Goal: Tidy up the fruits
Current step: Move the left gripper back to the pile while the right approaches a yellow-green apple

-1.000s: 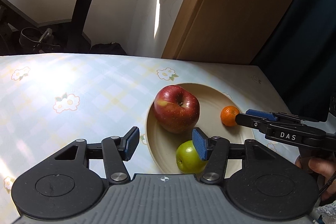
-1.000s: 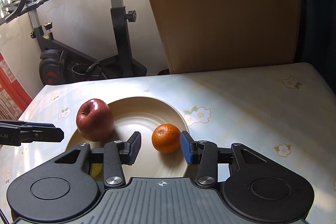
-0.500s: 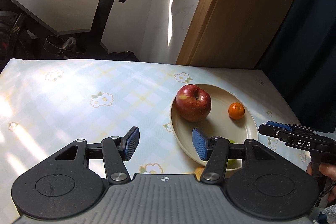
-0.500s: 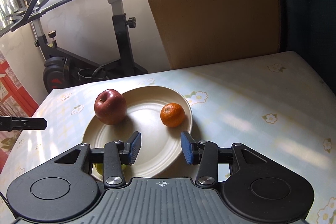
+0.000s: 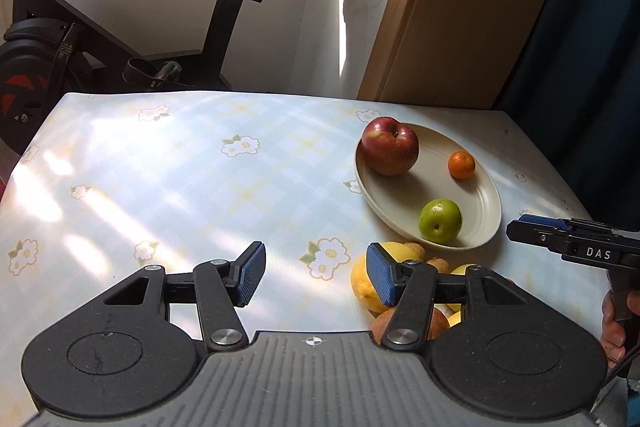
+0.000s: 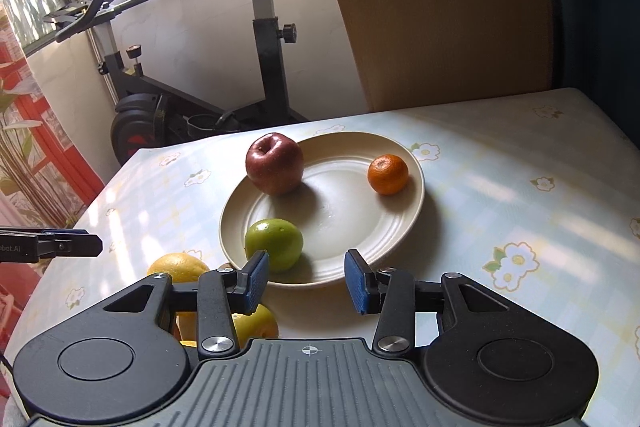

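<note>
Reaching next for loose yellow fruit (image 5: 362, 281) beside plate (image 5: 486, 227); both grippers' fingers (image 5: 250, 273) apart, empty; lower squarely.

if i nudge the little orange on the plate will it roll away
Probably yes: the orange is round and sits free near the plate rim. The raised rim may catch a gentle nudge; a harder one could send it over. It looks small, so likely light.

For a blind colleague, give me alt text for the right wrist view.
A cream plate holds a red apple, tangerine and green apple; the open, empty right claw hovers nearby above the floral tablecloth.
</note>
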{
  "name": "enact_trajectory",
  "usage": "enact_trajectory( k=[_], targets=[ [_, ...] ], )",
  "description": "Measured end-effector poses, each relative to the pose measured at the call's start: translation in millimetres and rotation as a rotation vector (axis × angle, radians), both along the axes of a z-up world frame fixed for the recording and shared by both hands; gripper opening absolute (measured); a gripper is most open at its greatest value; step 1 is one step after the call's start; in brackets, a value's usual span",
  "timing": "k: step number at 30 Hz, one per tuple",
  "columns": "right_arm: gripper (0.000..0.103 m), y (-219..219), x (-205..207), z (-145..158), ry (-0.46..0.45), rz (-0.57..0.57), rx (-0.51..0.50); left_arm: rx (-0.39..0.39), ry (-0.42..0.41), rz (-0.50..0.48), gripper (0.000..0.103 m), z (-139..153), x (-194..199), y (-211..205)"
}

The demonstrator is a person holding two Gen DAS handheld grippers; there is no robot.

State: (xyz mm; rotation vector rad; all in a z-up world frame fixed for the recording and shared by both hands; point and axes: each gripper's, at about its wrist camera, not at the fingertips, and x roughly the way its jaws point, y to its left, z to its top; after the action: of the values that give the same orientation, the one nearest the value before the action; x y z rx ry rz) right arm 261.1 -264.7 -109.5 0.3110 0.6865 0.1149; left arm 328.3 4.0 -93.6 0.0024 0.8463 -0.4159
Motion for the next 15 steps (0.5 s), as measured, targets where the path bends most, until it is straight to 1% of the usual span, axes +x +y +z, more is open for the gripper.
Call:
enact_trajectory(
  k=[8, 15],
  targets=[
    [0.039, 7.3, -18.3, -2.7, 0.012, 0.006, 0.004, 0.009, -0.018, 0.0, 0.058, 1.5, -15.7, 2.8],
    [0.039, 14.2, -29.9, -2.3, 0.015, 0.026, -0.006, 0.03, -0.025, -0.024, 0.058, 1.1, -29.3, 0.9]
  ],
)
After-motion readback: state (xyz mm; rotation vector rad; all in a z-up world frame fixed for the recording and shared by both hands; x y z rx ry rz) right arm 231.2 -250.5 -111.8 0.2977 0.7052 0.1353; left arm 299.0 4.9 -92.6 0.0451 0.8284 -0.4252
